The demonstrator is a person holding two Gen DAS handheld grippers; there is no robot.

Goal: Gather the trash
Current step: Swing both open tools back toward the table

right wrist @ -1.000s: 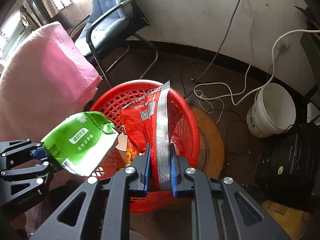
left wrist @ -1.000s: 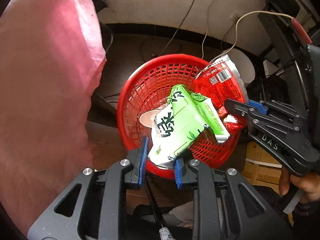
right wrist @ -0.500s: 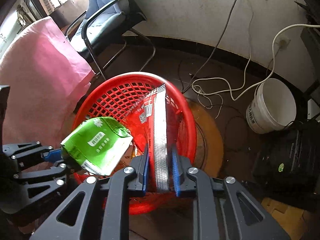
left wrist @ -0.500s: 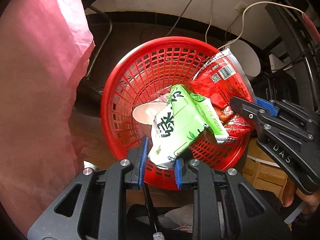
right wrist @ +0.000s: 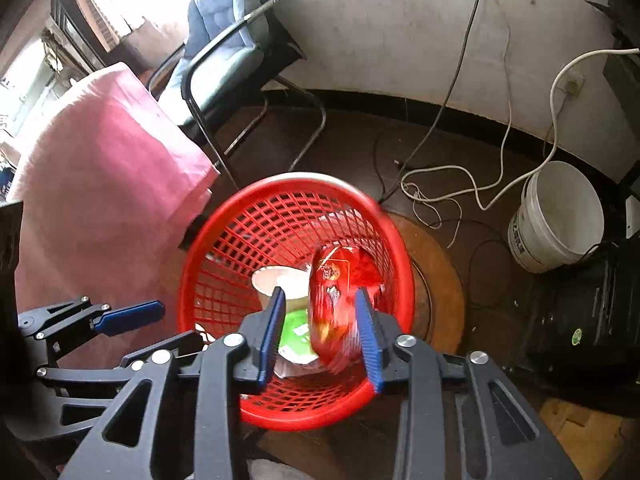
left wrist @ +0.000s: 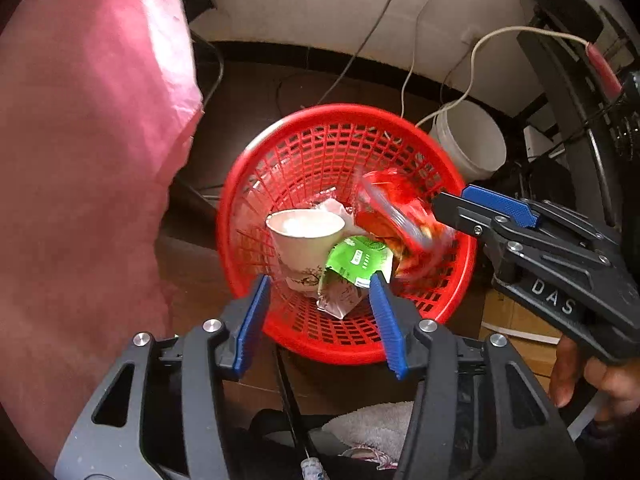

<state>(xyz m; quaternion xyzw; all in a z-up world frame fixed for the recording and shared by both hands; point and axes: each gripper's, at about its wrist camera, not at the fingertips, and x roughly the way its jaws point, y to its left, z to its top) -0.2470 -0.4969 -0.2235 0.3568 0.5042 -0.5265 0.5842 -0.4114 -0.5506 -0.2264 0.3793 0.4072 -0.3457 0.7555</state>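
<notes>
Red mesh basket (left wrist: 256, 184), green wrapper (left wrist: 358, 258), red wrapper (right wrist: 334, 280), pink cloth (left wrist: 80, 160)

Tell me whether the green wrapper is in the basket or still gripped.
In the basket: green wrapper lies beside the paper cup, clear of the open left gripper.

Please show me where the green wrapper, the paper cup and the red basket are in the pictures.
green wrapper (left wrist: 357, 256): left wrist view, on its green printed face.
paper cup (left wrist: 305, 225): left wrist view, on its white open mouth.
red basket (right wrist: 280, 222): right wrist view, on its far mesh wall.
</notes>
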